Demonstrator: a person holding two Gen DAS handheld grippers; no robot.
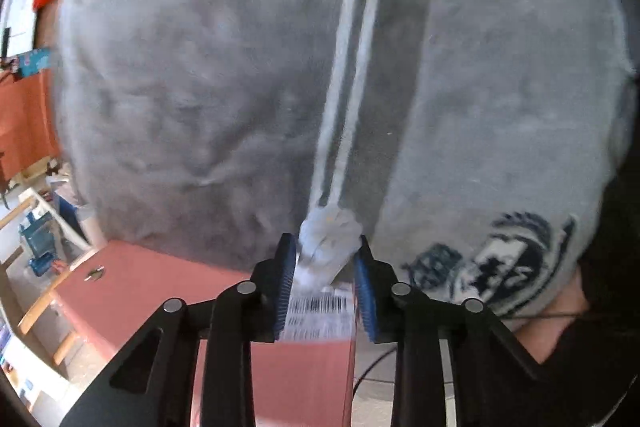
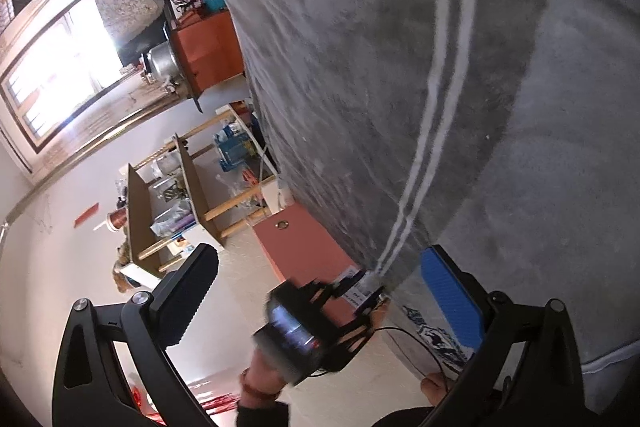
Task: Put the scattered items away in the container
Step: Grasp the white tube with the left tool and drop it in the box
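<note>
In the left wrist view the left gripper (image 1: 326, 281) pinches the bunched white tip of a grey striped garment (image 1: 248, 75) between its blue pads; the cloth fills the frame above a pink box (image 1: 132, 291) with a barcode label (image 1: 320, 319). Only the right wrist view shows a wooden shelf (image 2: 176, 199), and the right gripper (image 2: 320, 307) spread wide, holding nothing.

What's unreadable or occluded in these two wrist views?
- Container: none identifiable in either view; the grey garment fills most of both.
- Barcode label, left wrist: digits blurred, edges hidden behind the left gripper pads.
- Garment's dark print, left wrist: too blurred to read.
- Left gripper in the right wrist view: motion-blurred, grip detail lost.
- Right gripper: open, holds nothing.
</note>
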